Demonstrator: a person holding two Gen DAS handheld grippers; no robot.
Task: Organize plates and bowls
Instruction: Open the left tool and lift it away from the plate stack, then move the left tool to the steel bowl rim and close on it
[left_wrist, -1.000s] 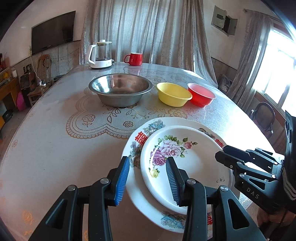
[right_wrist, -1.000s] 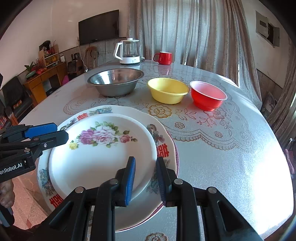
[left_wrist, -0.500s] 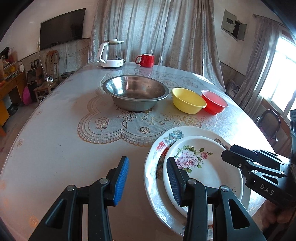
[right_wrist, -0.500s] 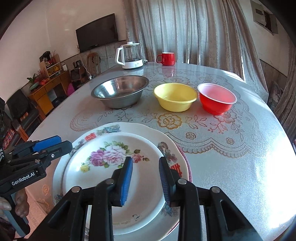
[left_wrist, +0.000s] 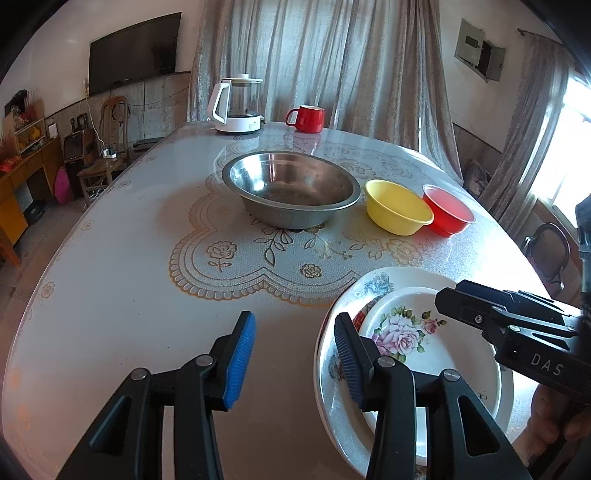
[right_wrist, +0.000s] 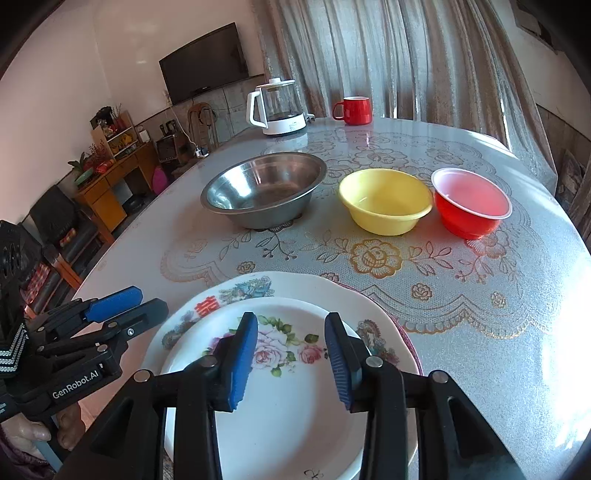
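Right wrist view was centred on a small floral plate (right_wrist: 280, 406) resting inside a larger patterned plate (right_wrist: 258, 286) at the near edge of a round table (right_wrist: 517, 369). The right gripper (right_wrist: 290, 354) was seen just above the small plate, its blue-padded jaws opening with nothing pinched between them; a second before they had been nearly closed at the plate's near rim, so the plate appeared to have just been let go. The left gripper (right_wrist: 122, 306), beside the stack on its left, was parted as well and held nothing; in its own view it had been drawn off the plates toward bare tabletop.

Beyond the stacked plates, three bowls were lined up separately: a steel bowl (right_wrist: 264, 190) farthest left, a yellow bowl (right_wrist: 384, 201) beside it, and a red bowl (right_wrist: 471, 201) just right of that. Farther back stood a kettle (right_wrist: 277, 109) and a red mug (right_wrist: 354, 110).

The plates seemed sorted by nesting; the bowls were judged still to be nested, probably the next step.
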